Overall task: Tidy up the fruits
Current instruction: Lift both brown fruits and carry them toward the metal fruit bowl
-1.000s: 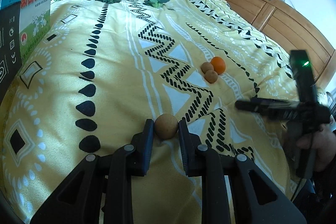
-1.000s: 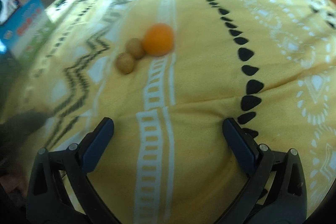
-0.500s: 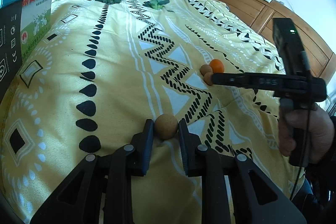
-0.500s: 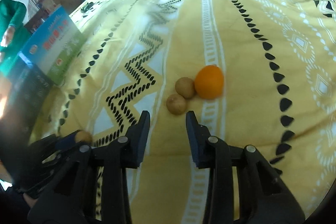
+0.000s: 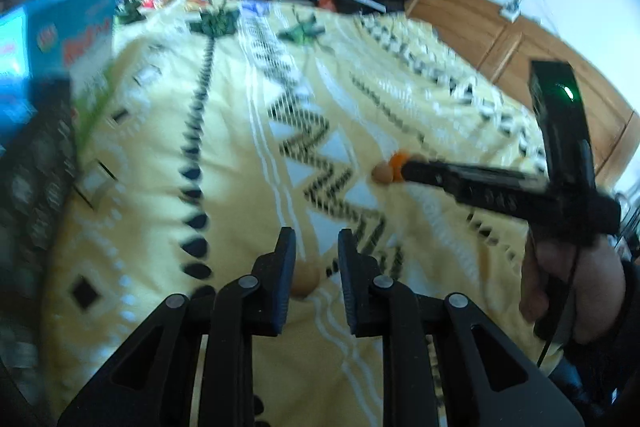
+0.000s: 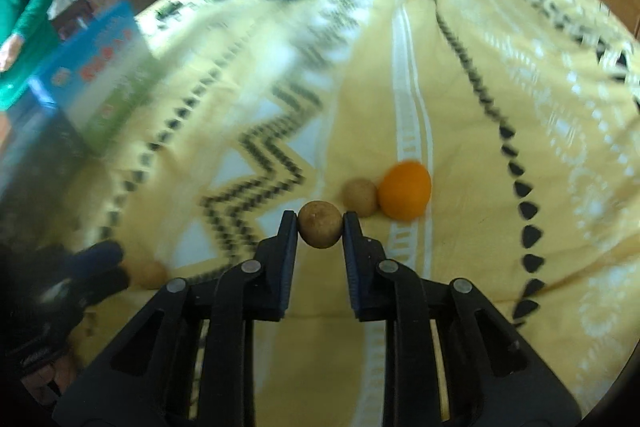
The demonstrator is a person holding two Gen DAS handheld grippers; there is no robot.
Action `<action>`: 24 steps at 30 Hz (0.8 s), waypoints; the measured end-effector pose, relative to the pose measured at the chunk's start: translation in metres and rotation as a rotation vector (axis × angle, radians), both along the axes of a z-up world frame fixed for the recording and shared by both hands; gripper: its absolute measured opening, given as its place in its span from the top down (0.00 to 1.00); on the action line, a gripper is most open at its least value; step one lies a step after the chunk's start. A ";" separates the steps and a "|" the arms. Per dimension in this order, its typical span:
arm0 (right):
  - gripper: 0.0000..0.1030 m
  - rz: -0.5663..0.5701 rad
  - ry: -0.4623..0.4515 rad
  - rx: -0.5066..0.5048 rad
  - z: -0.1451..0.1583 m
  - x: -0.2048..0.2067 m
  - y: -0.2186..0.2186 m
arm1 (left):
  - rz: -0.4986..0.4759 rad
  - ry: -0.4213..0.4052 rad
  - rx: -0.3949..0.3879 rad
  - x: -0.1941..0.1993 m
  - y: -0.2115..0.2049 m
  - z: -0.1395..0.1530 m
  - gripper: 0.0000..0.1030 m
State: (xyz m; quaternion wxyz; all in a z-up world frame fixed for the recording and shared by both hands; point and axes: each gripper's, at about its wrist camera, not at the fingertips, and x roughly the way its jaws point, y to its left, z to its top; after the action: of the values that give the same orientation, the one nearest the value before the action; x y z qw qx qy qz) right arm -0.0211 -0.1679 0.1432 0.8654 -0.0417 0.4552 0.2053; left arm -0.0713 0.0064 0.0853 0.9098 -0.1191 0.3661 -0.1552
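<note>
The right gripper (image 6: pixel 320 227) clamps a brown longan (image 6: pixel 320 229) beside another longan (image 6: pixel 361 196) and an orange (image 6: pixel 405 190). The left gripper (image 5: pixel 316 251) stands slightly parted over a third longan (image 5: pixel 306 279) on the yellow bedspread (image 5: pixel 240 155).

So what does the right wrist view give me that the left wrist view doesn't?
Only the right wrist view shows the right gripper with its fingers against a brown fruit, and the second brown fruit touching the orange unobstructed. Only the left wrist view shows the wooden headboard and the left gripper around its own brown fruit. Both show the yellow bedspread and blue box.
</note>
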 end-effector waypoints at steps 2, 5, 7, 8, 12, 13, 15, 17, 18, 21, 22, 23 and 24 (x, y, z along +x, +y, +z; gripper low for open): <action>0.78 0.019 -0.031 0.016 0.018 -0.012 0.007 | 0.028 -0.026 0.023 -0.006 0.007 0.021 0.80; 0.78 0.056 -0.048 0.045 0.037 -0.028 0.020 | 0.066 -0.057 0.082 -0.014 0.015 0.047 0.80; 0.77 0.072 -0.058 0.051 0.044 -0.037 0.027 | 0.093 -0.080 0.138 -0.021 0.018 0.059 0.81; 0.78 0.075 -0.065 0.059 0.048 -0.041 0.029 | 0.105 -0.085 0.159 -0.024 0.020 0.063 0.81; 0.78 0.079 -0.090 0.074 0.061 -0.056 0.030 | 0.133 -0.090 0.179 -0.033 0.027 0.069 0.82; 0.78 0.081 -0.092 0.076 0.064 -0.058 0.029 | 0.139 -0.086 0.182 -0.033 0.028 0.069 0.82; 0.78 0.088 -0.101 0.077 0.069 -0.062 0.028 | 0.146 -0.086 0.186 -0.035 0.027 0.071 0.82; 0.77 0.095 -0.104 0.080 0.072 -0.068 0.027 | 0.148 -0.089 0.190 -0.037 0.024 0.072 0.82; 0.77 0.096 -0.104 0.081 0.073 -0.070 0.027 | 0.147 -0.090 0.190 -0.039 0.024 0.072 0.82; 0.77 0.096 -0.109 0.092 0.077 -0.077 0.023 | 0.141 -0.101 0.184 -0.046 0.023 0.076 0.82; 0.77 0.096 -0.118 0.095 0.079 -0.080 0.022 | 0.135 -0.107 0.171 -0.049 0.023 0.079 0.82; 0.77 0.099 -0.125 0.095 0.082 -0.084 0.022 | 0.131 -0.114 0.157 -0.053 0.023 0.082 0.82; 0.77 0.101 -0.134 0.091 0.085 -0.086 0.022 | 0.128 -0.129 0.140 -0.058 0.026 0.086 0.82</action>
State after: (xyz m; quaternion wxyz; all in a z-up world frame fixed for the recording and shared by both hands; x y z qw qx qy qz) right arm -0.1073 -0.1461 0.2278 0.8835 -0.0388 0.3837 0.2660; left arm -0.1291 0.0323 0.1717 0.9456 -0.0682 0.3084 -0.0783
